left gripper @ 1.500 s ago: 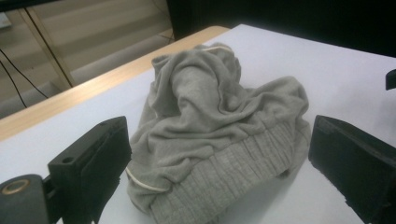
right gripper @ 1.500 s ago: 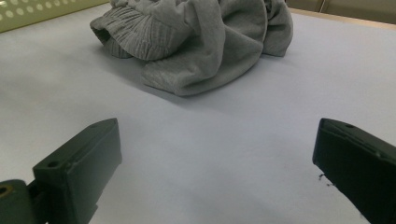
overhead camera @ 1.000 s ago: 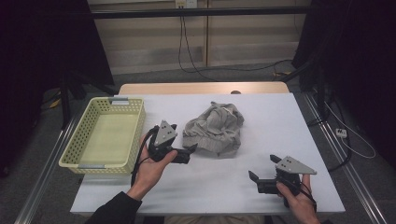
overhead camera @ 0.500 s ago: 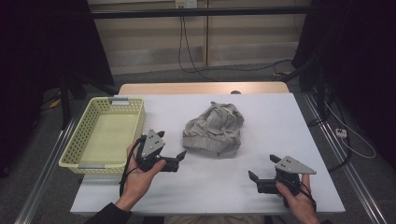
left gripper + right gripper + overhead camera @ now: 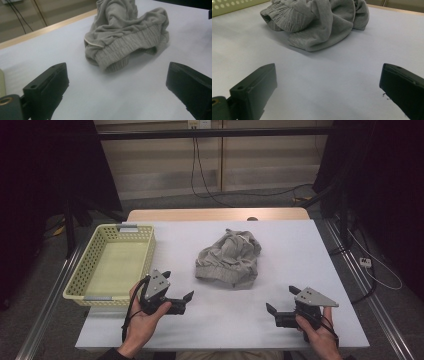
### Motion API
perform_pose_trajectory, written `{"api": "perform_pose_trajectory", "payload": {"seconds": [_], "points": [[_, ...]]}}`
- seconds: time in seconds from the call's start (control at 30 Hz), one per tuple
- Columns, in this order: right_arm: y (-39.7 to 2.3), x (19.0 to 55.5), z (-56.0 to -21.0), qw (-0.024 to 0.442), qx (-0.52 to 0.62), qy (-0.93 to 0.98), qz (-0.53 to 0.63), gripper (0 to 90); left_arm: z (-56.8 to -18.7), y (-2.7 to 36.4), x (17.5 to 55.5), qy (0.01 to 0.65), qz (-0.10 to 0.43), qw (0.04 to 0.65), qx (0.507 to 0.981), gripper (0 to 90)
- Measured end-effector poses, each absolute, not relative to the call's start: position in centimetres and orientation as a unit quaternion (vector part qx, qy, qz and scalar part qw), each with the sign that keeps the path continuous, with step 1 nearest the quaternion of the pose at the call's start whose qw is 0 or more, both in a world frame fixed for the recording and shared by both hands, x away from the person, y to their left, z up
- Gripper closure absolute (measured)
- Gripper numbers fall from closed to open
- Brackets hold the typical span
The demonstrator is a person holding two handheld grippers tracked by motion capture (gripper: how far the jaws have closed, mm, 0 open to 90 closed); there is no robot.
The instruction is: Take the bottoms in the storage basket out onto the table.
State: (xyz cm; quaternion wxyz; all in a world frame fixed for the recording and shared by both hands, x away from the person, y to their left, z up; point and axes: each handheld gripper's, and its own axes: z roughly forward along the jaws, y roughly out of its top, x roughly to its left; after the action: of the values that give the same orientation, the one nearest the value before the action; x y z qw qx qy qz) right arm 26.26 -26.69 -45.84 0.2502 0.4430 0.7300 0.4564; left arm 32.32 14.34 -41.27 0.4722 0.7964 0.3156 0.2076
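A crumpled grey knit garment (image 5: pixel 229 258) lies in a heap at the middle of the white table (image 5: pixel 300 250). My left gripper (image 5: pixel 178 285) is held just above the table, near-left of the garment, open, its jaws pointing at the ribbed hem. In the left gripper view the garment (image 5: pixel 125 37) lies a short way beyond the spread jaws of that gripper (image 5: pixel 117 75), with bare table between them. My right gripper (image 5: pixel 280 298) rests open at the near right. Its jaws (image 5: pixel 328 72) are empty and face the garment (image 5: pixel 319 22) from farther off.
A pale yellow perforated basket (image 5: pixel 82 270) stands empty at the table's left side, close to my left hand, and its wall (image 5: pixel 232 6) appears at the far left of the right gripper view. Cables hang behind the table's far wooden edge (image 5: pixel 215 215).
My left gripper has drawn back from the garment toward the near-left, settling lower beside the basket's front corner. The right gripper and the garment have stayed put.
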Motion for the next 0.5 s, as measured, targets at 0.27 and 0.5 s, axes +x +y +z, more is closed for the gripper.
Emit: {"api": "perform_pose_trajectory", "payload": {"seconds": [0.27, 0.5], "points": [[-26.7, 26.2, -45.8, 0.250, 0.443, 0.730, 0.458, 1.4, -42.5, 14.8, 31.7, 0.323, 0.212, 0.463, 0.798, 4.0], [-26.7, 26.2, -45.8, 0.250, 0.442, 0.729, 0.458, 1.4, -43.9, 15.4, 31.3, 0.336, 0.204, 0.464, 0.794, 3.9]]}}
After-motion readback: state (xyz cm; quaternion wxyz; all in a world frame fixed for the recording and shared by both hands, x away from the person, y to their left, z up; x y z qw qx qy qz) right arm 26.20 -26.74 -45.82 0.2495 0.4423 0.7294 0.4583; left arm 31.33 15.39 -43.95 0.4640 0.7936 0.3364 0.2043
